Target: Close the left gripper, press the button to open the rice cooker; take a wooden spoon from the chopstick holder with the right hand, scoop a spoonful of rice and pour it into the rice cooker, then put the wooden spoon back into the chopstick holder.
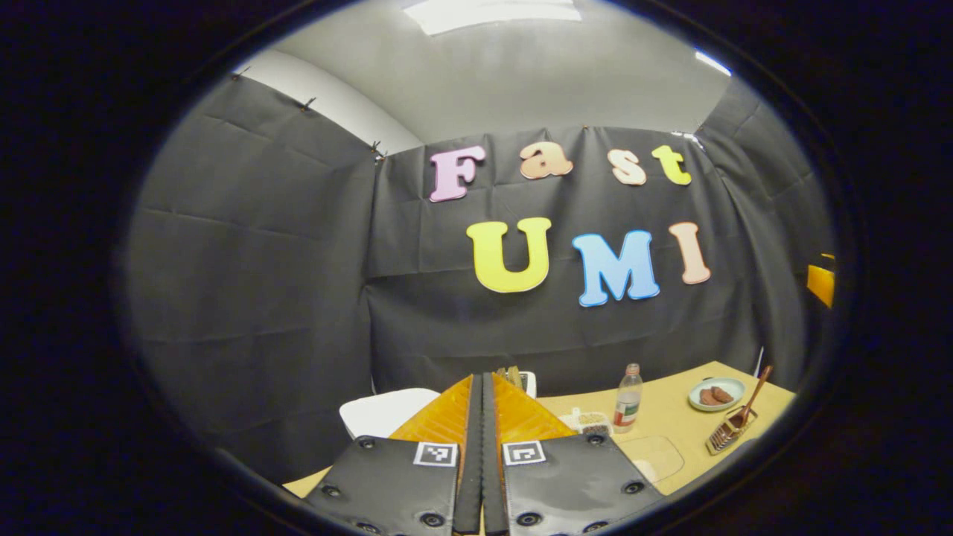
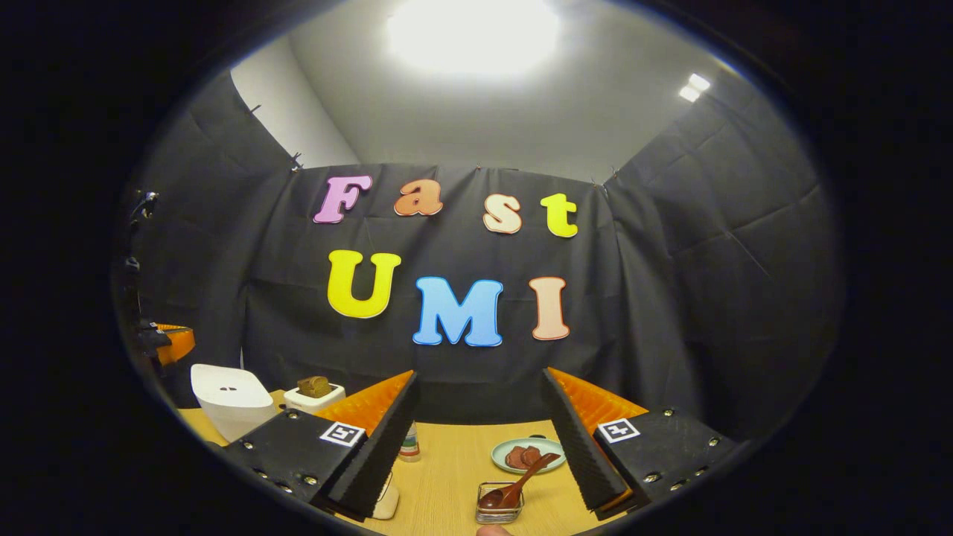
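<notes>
In the left gripper view my left gripper (image 1: 482, 376) is shut with nothing between its fingers, raised above the table. The white rice cooker (image 1: 383, 411) sits just behind it to the left, lid down. Far right stands the wire chopstick holder (image 1: 728, 432) with the wooden spoon (image 1: 753, 394) leaning in it. In the right gripper view my right gripper (image 2: 480, 380) is open and empty. The chopstick holder (image 2: 499, 506) with the wooden spoon (image 2: 517, 484) stands below and between its fingers. The rice cooker (image 2: 231, 398) is at the far left.
On the tan table (image 1: 677, 417) stand a bottle (image 1: 629, 398), a small tub of grains (image 1: 593, 423) and a plate of brown food (image 1: 716, 393). The right gripper view shows that plate (image 2: 527, 454), a white box holding something brown (image 2: 316, 393) and the bottle (image 2: 408, 447).
</notes>
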{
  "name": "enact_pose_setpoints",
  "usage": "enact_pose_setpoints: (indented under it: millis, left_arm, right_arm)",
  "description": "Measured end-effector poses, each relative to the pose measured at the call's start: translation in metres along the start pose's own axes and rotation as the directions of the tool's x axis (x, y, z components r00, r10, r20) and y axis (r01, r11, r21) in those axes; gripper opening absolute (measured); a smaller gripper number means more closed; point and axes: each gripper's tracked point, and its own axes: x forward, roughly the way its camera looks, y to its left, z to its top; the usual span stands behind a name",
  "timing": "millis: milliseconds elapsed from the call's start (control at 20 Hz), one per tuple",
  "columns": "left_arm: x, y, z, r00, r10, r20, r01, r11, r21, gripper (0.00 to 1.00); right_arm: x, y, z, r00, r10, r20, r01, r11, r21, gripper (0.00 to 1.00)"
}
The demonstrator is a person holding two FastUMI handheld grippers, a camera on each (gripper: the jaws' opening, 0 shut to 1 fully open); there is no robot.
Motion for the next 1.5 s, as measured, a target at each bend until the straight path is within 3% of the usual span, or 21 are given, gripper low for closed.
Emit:
enact_pose_setpoints:
  millis: [500, 550, 900, 1150, 1500]
  left_arm:
    - [0.087, 0.057, -0.07, 0.99, 0.058, -0.131, -0.06, 0.998, -0.015, 0.08]
    - [0.096, 0.063, -0.082, 0.986, 0.06, -0.154, -0.064, 0.998, -0.019, 0.12]
    - [0.144, 0.087, -0.162, 0.945, 0.081, -0.316, -0.098, 0.994, -0.04, 0.08]
    - [0.159, 0.092, -0.191, 0.929, 0.092, -0.36, -0.118, 0.992, -0.053, 0.09]
    - [0.16, 0.09, -0.206, 0.924, 0.101, -0.369, -0.112, 0.994, -0.011, 0.08]
  right_arm:
    - [-0.003, -0.003, -0.012, 0.993, -0.11, -0.053, 0.11, 0.994, 0.01, 0.98]
    - [-0.003, -0.002, -0.013, 0.992, -0.116, -0.056, 0.117, 0.993, 0.009, 0.98]
    - [-0.015, -0.007, -0.01, 0.984, -0.171, -0.057, 0.169, 0.985, -0.039, 0.98]
    - [-0.023, -0.025, -0.016, 0.969, -0.232, -0.084, 0.229, 0.972, -0.047, 0.98]
    - [-0.019, -0.014, -0.017, 0.974, -0.206, -0.091, 0.201, 0.977, -0.066, 0.98]
